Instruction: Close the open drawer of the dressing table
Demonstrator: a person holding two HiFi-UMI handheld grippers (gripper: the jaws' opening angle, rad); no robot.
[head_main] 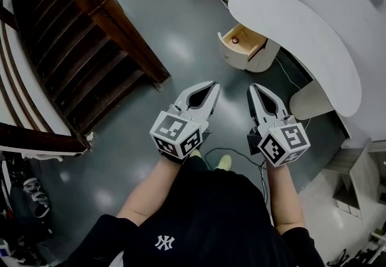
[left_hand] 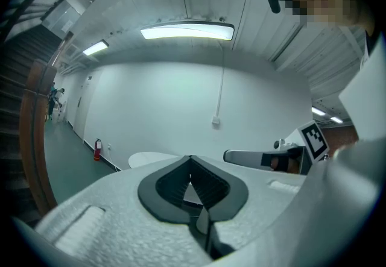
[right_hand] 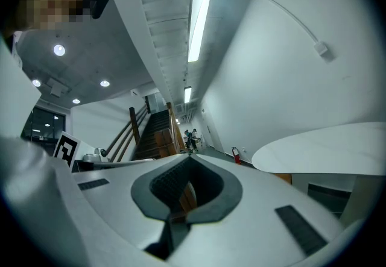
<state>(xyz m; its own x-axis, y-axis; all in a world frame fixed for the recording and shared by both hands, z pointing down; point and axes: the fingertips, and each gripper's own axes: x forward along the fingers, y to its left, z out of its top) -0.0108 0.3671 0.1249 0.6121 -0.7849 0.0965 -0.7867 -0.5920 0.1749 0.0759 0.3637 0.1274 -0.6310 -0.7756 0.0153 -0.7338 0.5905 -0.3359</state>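
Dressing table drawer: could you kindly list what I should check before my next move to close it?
1. White drawer with a wooden inside stands open: ok.
2. Left tongs shut and empty: ok.
3. Right tongs shut and empty: ok.
4. Tongs against the drawer front: not ok, both apart from it.
5. Small red item in the drawer sits below its rim: cannot tell.

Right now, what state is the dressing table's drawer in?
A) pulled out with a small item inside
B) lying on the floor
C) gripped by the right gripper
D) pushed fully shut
A: the drawer stands pulled out of the dressing table with a small round item inside, and the left gripper and right gripper hang short of it.
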